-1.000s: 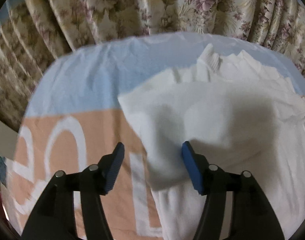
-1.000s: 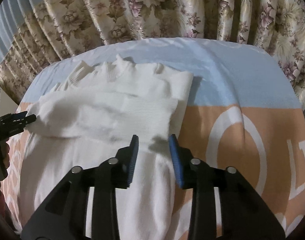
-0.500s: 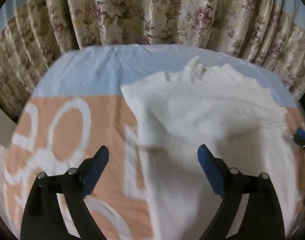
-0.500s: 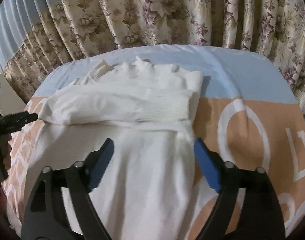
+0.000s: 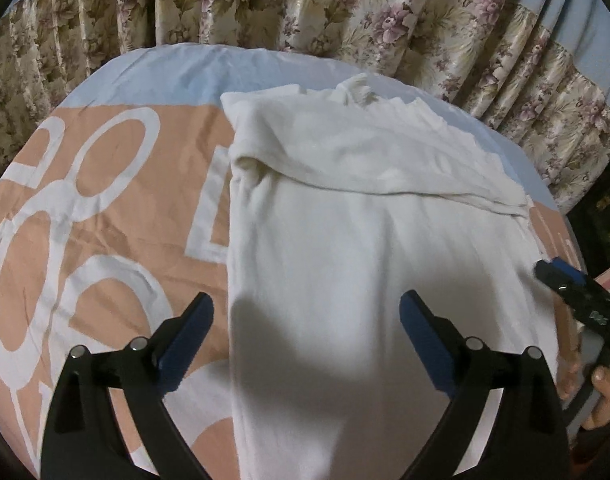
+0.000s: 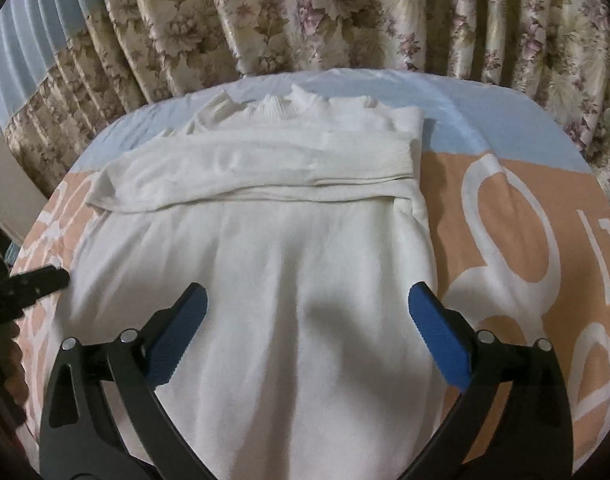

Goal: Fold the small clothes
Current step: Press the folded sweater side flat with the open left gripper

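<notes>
White sweater (image 6: 265,280) flat mid-bed (image 6: 505,208), sleeves folded across chest, collar toward curtain-side edge. Left gripper (image 5: 305,340) and right gripper (image 6: 309,332) just opened wide, nothing between jaws. Next: pinch hem corners evenly at near edge, lift together, fold toward collar.

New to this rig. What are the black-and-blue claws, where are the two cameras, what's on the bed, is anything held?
The claws are hand-held two-finger grippers, one in each of a person's hands; no robot arm. Each carries a fisheye camera looking forward along its fingers, so one picture is from the left gripper, the other from the right gripper. On the peach-and-blue bedsheet lies a white top, with its sleeves folded across the chest. A flowered curtain hangs behind. Both grippers' jaws have just been opening and now stand wide above the top; nothing is held.
</notes>
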The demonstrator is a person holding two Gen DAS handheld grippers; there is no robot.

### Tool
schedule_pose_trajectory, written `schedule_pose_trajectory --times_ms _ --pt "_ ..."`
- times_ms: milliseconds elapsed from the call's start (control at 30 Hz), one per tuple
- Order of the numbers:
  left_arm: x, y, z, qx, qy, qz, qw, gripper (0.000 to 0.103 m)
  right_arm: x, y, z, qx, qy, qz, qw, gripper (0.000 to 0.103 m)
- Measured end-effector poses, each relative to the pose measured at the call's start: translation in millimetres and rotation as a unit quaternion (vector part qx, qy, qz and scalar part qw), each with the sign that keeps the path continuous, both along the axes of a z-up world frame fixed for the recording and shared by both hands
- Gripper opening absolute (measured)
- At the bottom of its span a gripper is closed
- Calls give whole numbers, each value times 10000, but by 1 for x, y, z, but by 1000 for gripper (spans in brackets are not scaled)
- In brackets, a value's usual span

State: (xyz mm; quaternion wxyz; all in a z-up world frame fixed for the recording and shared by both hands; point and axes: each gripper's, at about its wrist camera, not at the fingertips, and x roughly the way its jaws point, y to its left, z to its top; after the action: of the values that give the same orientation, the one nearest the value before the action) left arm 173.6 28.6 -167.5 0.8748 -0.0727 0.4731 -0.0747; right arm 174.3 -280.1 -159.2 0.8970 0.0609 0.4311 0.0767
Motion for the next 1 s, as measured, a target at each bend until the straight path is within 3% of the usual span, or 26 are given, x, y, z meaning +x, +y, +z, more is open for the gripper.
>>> schedule_pose_trajectory --times_ms 267,467,567,733,900,1000 --pt "-17 -16 11 222 -186 -129 9995 99 -33 9 18 -772 -422 86 9961 100" --pt "-46 -33 29 582 -544 -343 9962 99 -56 -8 32 -277 -539 -88 9981 100" --pt "-65 -34 37 577 -708 -300 9954 99 -72 -13 39 -81 -599 -151 9981 100" --pt "-98 -29 43 468 -1102 -89 9928 99 -108 -8 46 -330 -821 -98 9960 100" --pt "-119 -33 40 954 -946 -272 9906 99 -141 1 48 -703 -1031 -17 9922 100" --pt "-128 -30 37 927 -976 -357 9903 101 -149 -1 46 -527 -994 14 9937 100"
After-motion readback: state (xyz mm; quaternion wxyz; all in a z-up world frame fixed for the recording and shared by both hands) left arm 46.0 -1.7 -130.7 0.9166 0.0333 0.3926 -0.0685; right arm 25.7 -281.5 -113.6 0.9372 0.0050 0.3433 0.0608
